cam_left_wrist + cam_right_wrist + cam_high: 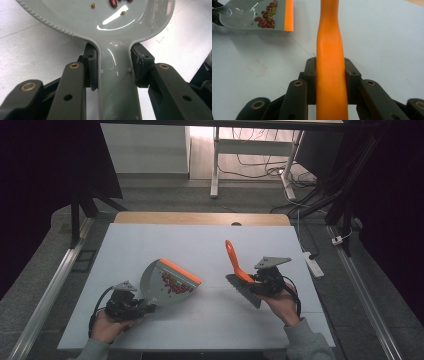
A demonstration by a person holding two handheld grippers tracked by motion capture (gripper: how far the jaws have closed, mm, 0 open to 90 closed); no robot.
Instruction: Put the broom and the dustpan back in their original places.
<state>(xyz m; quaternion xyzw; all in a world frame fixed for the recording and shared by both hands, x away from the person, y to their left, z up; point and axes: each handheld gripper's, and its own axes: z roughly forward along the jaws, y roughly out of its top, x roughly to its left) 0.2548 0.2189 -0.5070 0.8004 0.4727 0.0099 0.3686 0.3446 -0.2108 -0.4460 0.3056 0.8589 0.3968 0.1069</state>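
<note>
A grey dustpan (162, 287) with an orange front lip is held tilted above the white table, with red and green beans (175, 282) heaped near the lip. My left gripper (146, 308) is shut on its grey handle (117, 85), with both pads against the handle's sides. A few beans (113, 3) lie in the pan ahead. My right gripper (254, 280) is shut on the orange handle (330, 57) of a small brush (234, 260), whose grey bristles (244, 294) point down to the table. The dustpan (244, 15) lies off to the upper left in the right gripper view.
The white table top (200, 245) has bare room at the back and between the two hands. A wooden strip (200, 218) runs along its far edge. Beyond it stand desk legs and cables on the floor, and a power strip (314, 264) lies to the right.
</note>
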